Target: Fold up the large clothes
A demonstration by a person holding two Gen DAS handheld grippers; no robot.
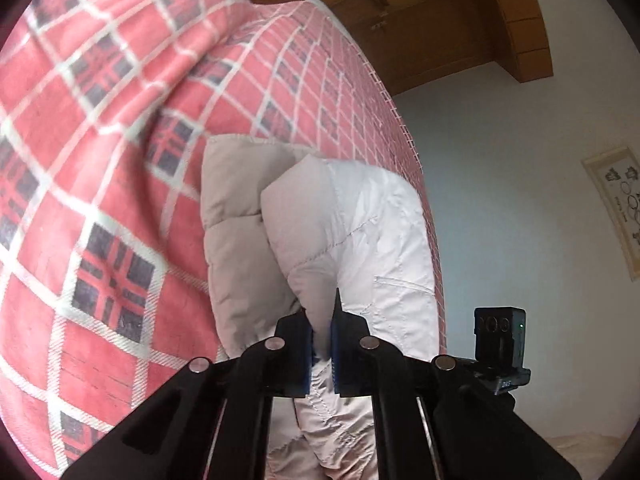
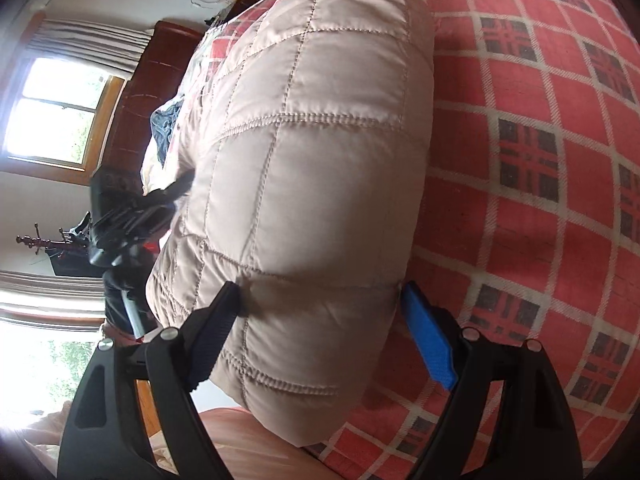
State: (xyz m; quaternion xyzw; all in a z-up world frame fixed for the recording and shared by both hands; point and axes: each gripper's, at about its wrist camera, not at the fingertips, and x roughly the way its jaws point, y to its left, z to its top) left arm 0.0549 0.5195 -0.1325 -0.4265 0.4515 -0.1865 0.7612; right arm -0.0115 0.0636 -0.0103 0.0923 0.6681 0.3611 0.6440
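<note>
A beige quilted padded jacket (image 2: 320,152) lies bunched and folded on a bed under a red plaid blanket (image 2: 540,200). In the right wrist view my right gripper (image 2: 322,300) stands wide open, its black finger and blue pad straddling the jacket's near bulge. My left gripper (image 2: 184,184) appears blurred at the jacket's far side. In the left wrist view the left gripper (image 1: 322,316) is shut on a fold of the jacket (image 1: 352,240), which rises in front of the plaid blanket (image 1: 100,160).
A wooden wardrobe (image 1: 440,40) and a framed picture (image 1: 616,208) are on the white wall past the bed's edge. A window (image 2: 56,120), dark headboard (image 2: 148,92), blue cloth (image 2: 164,128) and coat rack (image 2: 40,240) lie beyond the jacket. Pink bedding (image 2: 248,440) is below.
</note>
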